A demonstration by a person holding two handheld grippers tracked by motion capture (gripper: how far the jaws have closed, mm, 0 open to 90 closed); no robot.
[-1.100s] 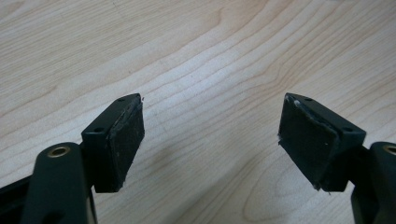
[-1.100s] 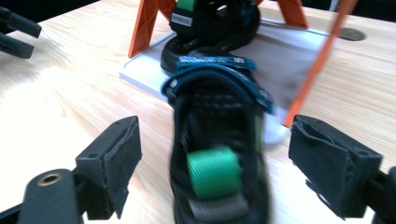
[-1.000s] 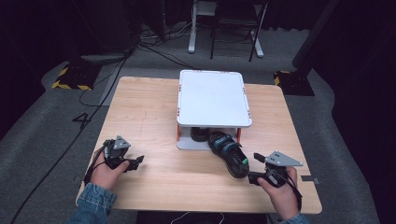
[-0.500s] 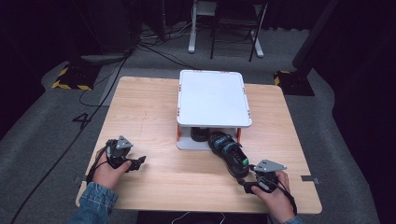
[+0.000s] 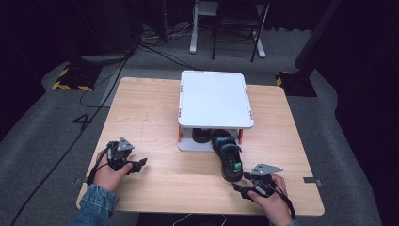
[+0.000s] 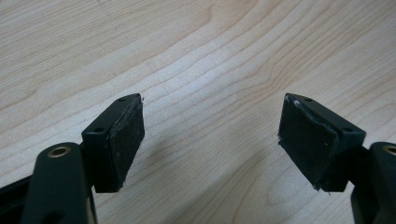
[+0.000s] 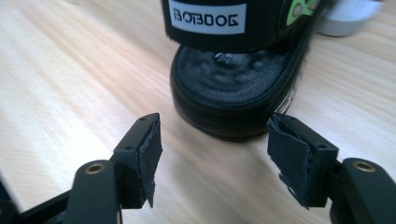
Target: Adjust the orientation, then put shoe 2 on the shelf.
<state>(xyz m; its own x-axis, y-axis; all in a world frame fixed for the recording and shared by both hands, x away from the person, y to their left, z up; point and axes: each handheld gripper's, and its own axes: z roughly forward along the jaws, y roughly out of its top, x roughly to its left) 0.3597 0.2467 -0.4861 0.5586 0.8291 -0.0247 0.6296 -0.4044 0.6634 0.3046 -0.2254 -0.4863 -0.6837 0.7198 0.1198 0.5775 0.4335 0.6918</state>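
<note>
A black sandal (image 5: 229,157) with a green mark and a "BOBDOG" strap label lies on the wooden table (image 5: 150,117), its far end tucked under a white raised shelf (image 5: 214,96). My right gripper (image 5: 240,182) sits low at the sandal's near end. In the right gripper view the sandal (image 7: 236,88) lies just beyond my right gripper (image 7: 212,140). Its jaws have just been closing, stand apart, and have nothing between them. My left gripper (image 5: 139,164) rests at the table's front left. In its own view the left gripper (image 6: 210,126) is open over bare wood.
A second dark shoe (image 5: 201,135) sits under the shelf, left of the sandal. The shelf stands on orange-red legs (image 5: 179,134) at the table's middle back. Cables (image 5: 94,117) run over the grey floor at the left, and a chair base (image 5: 226,28) stands behind the table.
My right gripper has sunk and moved left toward the sandal's near end, and its jaws have narrowed. The left gripper has stayed in place.
</note>
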